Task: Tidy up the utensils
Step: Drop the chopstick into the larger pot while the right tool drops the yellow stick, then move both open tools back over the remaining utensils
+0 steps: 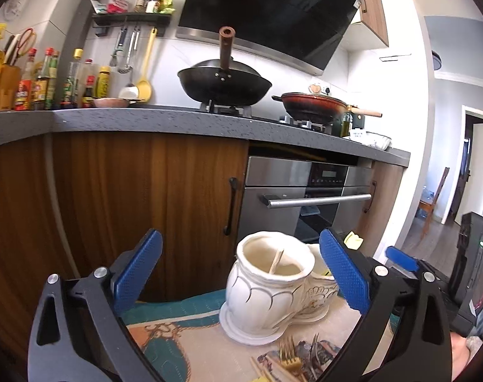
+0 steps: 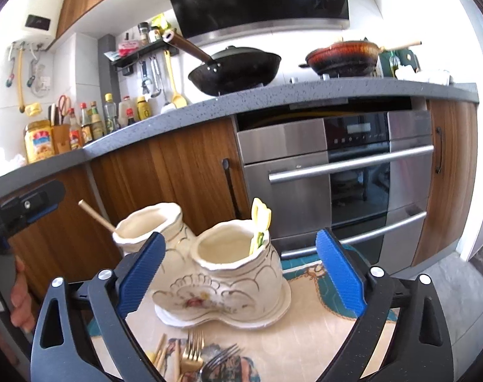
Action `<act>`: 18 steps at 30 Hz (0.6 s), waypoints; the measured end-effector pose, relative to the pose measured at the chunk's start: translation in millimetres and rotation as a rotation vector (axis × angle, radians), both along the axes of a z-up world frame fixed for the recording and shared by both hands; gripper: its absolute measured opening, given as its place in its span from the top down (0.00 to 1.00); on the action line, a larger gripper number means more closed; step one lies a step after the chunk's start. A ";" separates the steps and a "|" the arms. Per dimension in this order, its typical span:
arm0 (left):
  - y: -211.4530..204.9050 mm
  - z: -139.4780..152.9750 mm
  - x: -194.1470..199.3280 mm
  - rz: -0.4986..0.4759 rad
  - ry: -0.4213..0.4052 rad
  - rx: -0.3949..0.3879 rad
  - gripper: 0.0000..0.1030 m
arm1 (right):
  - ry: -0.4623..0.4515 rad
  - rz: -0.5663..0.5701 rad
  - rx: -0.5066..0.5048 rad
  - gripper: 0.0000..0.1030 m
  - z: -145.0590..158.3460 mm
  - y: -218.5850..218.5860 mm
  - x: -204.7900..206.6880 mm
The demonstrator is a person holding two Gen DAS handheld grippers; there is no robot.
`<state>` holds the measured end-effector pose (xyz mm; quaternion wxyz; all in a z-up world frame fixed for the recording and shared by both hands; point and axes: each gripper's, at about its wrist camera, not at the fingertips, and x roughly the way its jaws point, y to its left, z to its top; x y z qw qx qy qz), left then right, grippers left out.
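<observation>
So both tools are spread wide with nothing between the pads. The left tool (image 1: 241, 273) hangs just in front of the cream ceramic holder (image 1: 267, 293), a twin-pot thing with scalloped relief, sitting on a patterned cloth (image 1: 177, 334) that covers the surface. From the left wrist view the nearer pot has a wooden chopstick (image 1: 276, 261) leaning inside it, and the tool's right pad overlaps the second pot in the picture, though I can't tell if it actually touches. The right tool (image 2: 238, 273) frames the same holder from the other side; there the closer pot holds a yellow-handled utensil (image 2: 260, 222) standing up against its rim, and the chopstick pokes out of the far pot at a slant. Loose stuff is lying on the cloth just in front of the holder: a gold fork (image 2: 192, 350), a silver fork (image 2: 222, 356) and a few more chopsticks (image 2: 160, 353), all partly cut off by the bottom edge. Behind everything there's a wood cabinet (image 2: 177, 172), a steel oven (image 2: 337, 172) and a black wok (image 2: 238, 67) up on the stove.
</observation>
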<state>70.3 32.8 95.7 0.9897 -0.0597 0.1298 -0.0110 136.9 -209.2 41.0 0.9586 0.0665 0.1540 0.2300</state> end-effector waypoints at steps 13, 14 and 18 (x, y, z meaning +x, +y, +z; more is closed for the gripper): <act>-0.7 -28.9 -39.5 0.010 0.143 0.070 0.05 | 0.033 0.001 -0.081 0.05 -26.1 -16.7 -44.0; -2.2 -34.8 -41.4 0.005 0.166 0.079 0.05 | 0.056 0.002 -0.079 0.05 -30.8 -19.8 -45.2; -11.0 -64.0 -47.4 -0.008 0.280 0.131 0.05 | 0.130 0.011 -0.075 0.05 -48.3 -28.3 -48.5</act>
